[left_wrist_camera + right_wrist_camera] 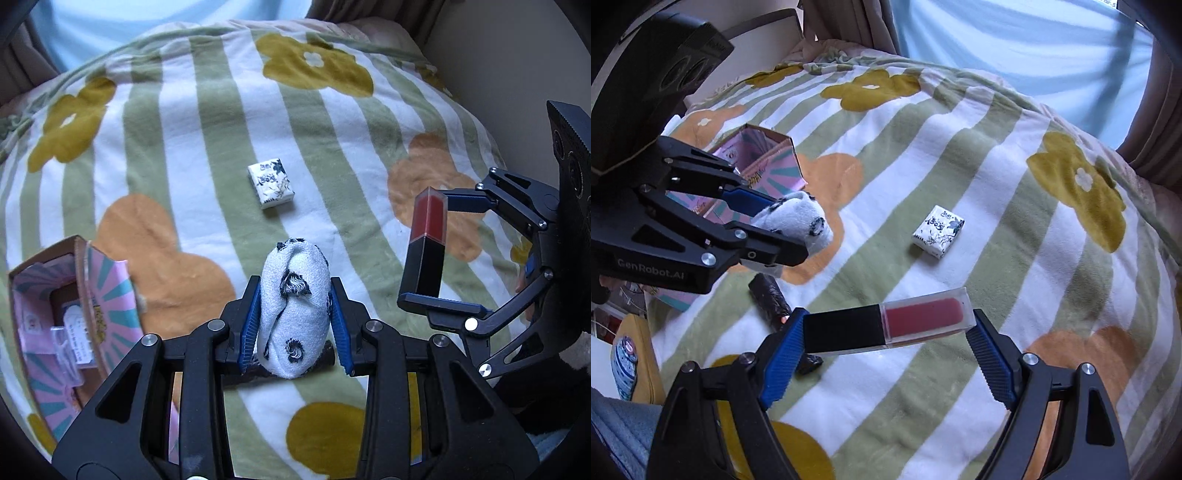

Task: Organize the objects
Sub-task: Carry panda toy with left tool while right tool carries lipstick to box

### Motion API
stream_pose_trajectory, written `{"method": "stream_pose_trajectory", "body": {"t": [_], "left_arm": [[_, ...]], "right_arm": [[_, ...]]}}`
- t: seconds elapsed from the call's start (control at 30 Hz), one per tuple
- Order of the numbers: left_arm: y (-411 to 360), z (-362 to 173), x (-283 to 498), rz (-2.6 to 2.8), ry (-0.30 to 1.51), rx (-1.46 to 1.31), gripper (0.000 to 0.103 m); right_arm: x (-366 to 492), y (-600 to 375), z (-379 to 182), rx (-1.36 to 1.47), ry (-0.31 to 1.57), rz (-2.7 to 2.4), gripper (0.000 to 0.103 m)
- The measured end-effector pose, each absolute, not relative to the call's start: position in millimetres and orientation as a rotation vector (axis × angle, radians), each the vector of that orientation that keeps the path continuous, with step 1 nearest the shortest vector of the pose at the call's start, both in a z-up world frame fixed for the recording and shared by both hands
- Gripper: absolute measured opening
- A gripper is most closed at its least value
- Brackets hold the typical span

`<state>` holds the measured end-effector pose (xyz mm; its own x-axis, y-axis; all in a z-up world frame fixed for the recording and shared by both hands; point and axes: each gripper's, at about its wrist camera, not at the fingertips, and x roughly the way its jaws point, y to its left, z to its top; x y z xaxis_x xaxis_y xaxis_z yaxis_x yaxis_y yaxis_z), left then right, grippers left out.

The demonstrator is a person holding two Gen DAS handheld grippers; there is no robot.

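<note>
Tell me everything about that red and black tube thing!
The lip gloss tube is a squared stick: one half is a glossy black cap, the other half clear plastic filled with dark red colour. It looks hard and smooth. The right gripper holds it lengthwise, its blue ribbed fingers pressing on the two ends, so it is lifted off the flowery blanket. Nothing else touches it.
</note>
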<state>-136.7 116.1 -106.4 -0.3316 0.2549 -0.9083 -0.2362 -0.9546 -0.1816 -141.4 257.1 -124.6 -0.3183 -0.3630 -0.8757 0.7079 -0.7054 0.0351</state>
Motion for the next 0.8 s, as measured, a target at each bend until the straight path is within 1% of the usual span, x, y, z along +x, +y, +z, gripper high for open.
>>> {"method": "stream_pose_trajectory", "body": {"t": [0.1,0.2,0.33,0.47,0.63,0.8], "left_arm": [[101.5,-80.0,-121.6,2.407,-0.034,-1.599,0.032],[87.2,-56.4,-104.4,2.488,-0.033,-1.592,0.032],[73.9,-39.1,-85.7,2.582,-0.029,-1.590,0.032],[61.5,-28.4,-66.1,2.664,-0.035,-1.588,0.032],[51.9,-33.9,-49.0,2.692,-0.086,-1.606,0.032],[51.3,-33.3,-42.2,2.686,-0.077,-1.595,0.032]], "right_arm": [[-131.8,248.9,-93.2,1.288,0.419,-2.125,0.082],[-118.0,245.8,-65.0,1.356,0.327,-2.205,0.082],[-103.0,237.7,-41.5,1.458,0.221,-2.312,0.082],[-88.9,232.8,-27.2,1.511,0.141,-2.415,0.082],[-76.2,233.9,-24.3,1.567,0.037,-2.492,0.082],[-67.8,232.6,-23.3,1.583,0.047,-2.511,0.082]]}}
